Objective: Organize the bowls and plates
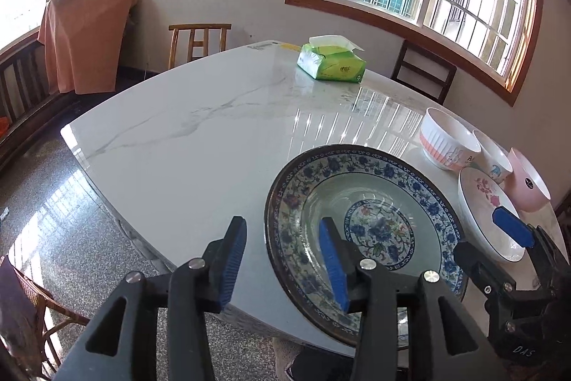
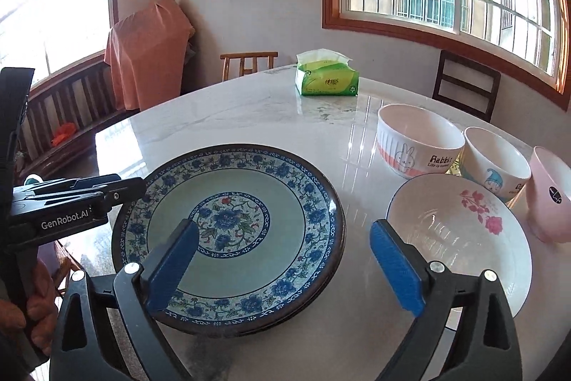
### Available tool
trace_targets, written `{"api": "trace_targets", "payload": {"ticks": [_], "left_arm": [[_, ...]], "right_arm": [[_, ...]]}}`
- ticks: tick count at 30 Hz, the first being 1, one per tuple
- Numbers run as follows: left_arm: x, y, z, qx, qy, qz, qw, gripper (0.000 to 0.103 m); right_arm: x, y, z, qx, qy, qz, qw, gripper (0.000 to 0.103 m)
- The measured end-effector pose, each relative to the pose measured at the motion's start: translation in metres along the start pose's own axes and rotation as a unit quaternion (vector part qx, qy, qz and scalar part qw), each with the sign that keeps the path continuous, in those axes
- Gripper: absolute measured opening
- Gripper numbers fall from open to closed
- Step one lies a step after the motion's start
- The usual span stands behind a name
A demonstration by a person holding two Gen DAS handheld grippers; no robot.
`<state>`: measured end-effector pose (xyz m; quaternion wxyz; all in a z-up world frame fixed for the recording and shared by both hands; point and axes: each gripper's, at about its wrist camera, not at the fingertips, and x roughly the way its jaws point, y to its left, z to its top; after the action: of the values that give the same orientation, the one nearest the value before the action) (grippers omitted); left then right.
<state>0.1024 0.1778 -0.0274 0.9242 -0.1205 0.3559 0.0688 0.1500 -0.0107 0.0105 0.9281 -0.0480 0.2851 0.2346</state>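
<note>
Blue plate [image 2: 228, 238]: largest piece, glazed ceramic, stiff, heavy, slick, breakable; sits at the near edge of the bench [image 1: 185, 138]; appears to be a stack of two; take by the rim. White plate [image 2: 460, 238]: smaller, floral, lighter, equally fragile; just right of the blue plate; rim hold. Rabbit bowl [image 2: 417, 141], second bowl [image 2: 496, 159], pink cup [image 2: 551, 195]: light, slippery, grouped behind the white plate; pinch at the wall. Right tool [image 2: 285, 270]: spread wide, empty, over the gap between both plates. Left tool [image 1: 282, 259]: partly spread, straddling the blue plate's left rim, pads not pressing.
</note>
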Motion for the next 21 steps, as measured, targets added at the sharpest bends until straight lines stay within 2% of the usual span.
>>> {"api": "trace_targets", "payload": {"ticks": [5, 9, 11, 15, 19, 21], "left_arm": [[-0.015, -0.036, -0.004, 0.049, -0.001, -0.029, 0.9984, 0.044], [-0.018, -0.074, -0.006, 0.094, 0.008, -0.066, 0.9934, 0.045], [-0.014, -0.094, -0.002, 0.109, 0.019, -0.089, 0.9899, 0.045], [0.001, -0.134, 0.016, 0.122, 0.047, -0.144, 0.9808, 0.045], [0.029, -0.171, 0.039, 0.139, 0.072, -0.166, 0.9736, 0.045], [0.048, -0.184, 0.048, 0.138, 0.090, -0.161, 0.9730, 0.045]], "right_arm": [[-0.033, -0.042, -0.012, 0.080, -0.015, 0.000, 0.997, 0.090], [-0.060, -0.092, -0.024, 0.137, -0.017, -0.027, 0.990, 0.087], [-0.067, -0.117, -0.027, 0.159, -0.015, -0.051, 0.986, 0.081], [-0.066, -0.163, -0.031, 0.200, 0.004, -0.084, 0.976, 0.074], [-0.053, -0.188, -0.033, 0.221, 0.023, -0.086, 0.971, 0.070], [-0.045, -0.197, -0.034, 0.232, 0.035, -0.081, 0.969, 0.064]]}}
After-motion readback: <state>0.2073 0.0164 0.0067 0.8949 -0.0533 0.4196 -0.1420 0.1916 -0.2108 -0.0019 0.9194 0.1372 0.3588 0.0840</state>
